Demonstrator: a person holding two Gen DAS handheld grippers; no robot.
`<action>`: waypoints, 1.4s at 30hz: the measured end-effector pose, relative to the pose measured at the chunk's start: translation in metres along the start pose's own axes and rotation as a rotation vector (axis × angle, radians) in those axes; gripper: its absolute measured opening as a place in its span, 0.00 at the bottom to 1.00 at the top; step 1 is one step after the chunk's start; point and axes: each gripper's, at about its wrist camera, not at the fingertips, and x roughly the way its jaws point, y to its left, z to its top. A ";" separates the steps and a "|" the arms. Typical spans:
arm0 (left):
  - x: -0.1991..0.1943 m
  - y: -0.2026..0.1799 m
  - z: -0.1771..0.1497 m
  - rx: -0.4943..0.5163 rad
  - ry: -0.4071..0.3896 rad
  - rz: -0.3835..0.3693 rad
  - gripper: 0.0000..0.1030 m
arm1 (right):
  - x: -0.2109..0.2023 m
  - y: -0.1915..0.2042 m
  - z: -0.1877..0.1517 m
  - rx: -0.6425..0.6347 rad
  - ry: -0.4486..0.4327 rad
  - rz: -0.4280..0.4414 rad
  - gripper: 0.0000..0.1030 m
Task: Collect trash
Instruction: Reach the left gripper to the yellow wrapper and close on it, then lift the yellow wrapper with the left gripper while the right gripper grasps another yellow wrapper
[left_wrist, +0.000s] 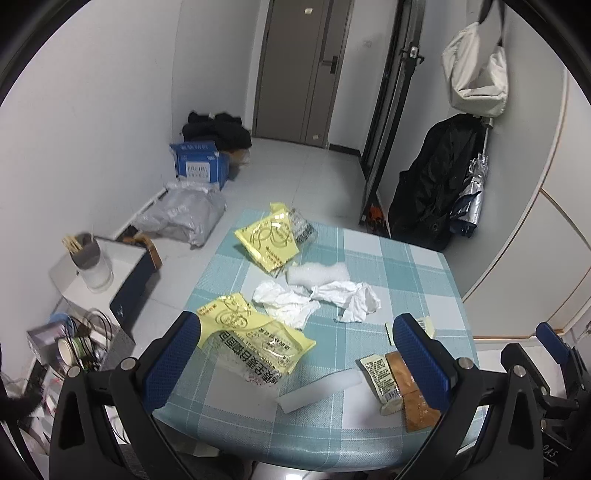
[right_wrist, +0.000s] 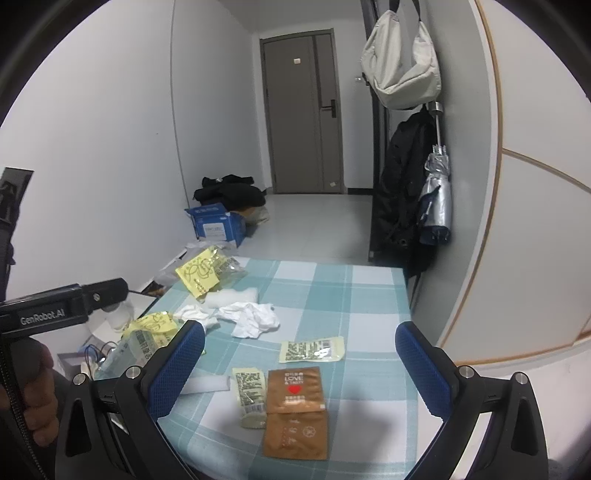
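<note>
The worktop (left_wrist: 406, 266), covered in a blue-and-white check cloth, carries the trash. Count: two yellow wrappers (left_wrist: 266, 242) (left_wrist: 251, 336), one at the far left corner, one at the near left edge; two crumpled white tissues (left_wrist: 284, 301) (left_wrist: 349, 295) side by side at centre; one piece of white foam (left_wrist: 317, 273) just behind the tissues; one flat white strip (left_wrist: 319, 391) near the front; two cream sachets (right_wrist: 312, 349) (right_wrist: 250, 391); one brown sachet (right_wrist: 297, 410) touching the nearer cream sachet.

The left gripper (left_wrist: 299, 354) hovers over the near left area, fingers spread wide, holding nothing. The right gripper (right_wrist: 299, 354) hovers above the brown sachet, fingers spread wide, touching nothing. A hand (right_wrist: 38, 391) grips the left gripper's handle.
</note>
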 end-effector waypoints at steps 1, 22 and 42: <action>0.004 0.006 0.001 -0.012 0.017 0.000 0.99 | 0.001 0.001 0.000 -0.005 0.000 0.004 1.00; 0.122 0.082 -0.004 -0.190 0.507 -0.125 0.80 | 0.066 0.018 0.000 -0.065 0.170 0.115 1.00; 0.111 0.060 0.014 -0.142 0.453 -0.091 0.01 | 0.058 0.025 -0.005 -0.086 0.191 0.171 1.00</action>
